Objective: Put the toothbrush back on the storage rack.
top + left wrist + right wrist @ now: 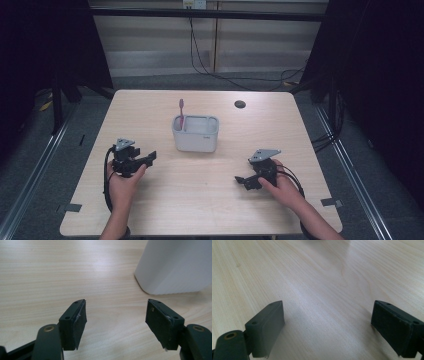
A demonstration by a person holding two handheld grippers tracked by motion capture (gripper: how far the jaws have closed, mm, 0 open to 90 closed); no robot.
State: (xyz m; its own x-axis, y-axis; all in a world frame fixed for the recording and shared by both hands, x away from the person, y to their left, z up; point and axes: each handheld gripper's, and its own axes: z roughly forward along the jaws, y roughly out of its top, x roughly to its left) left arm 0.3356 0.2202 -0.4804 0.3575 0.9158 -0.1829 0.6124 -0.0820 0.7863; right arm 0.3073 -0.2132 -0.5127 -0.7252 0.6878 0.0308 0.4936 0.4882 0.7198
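White holder (195,134), pink toothbrush (182,114) seemingly upright inside

— What do you see on your wooden table (150,110)?
— A dark round grommet (240,104) near its far edge. Beyond that edge, black cables (220,75) trail across the grey floor (150,82).

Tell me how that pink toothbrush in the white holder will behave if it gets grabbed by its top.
The pink toothbrush looks thin and light, so it would probably lift out easily. It leans loosely in the white holder, so a nudge would likely make it slide along the rim. Its slim, smooth-looking handle may twist between flat pads.
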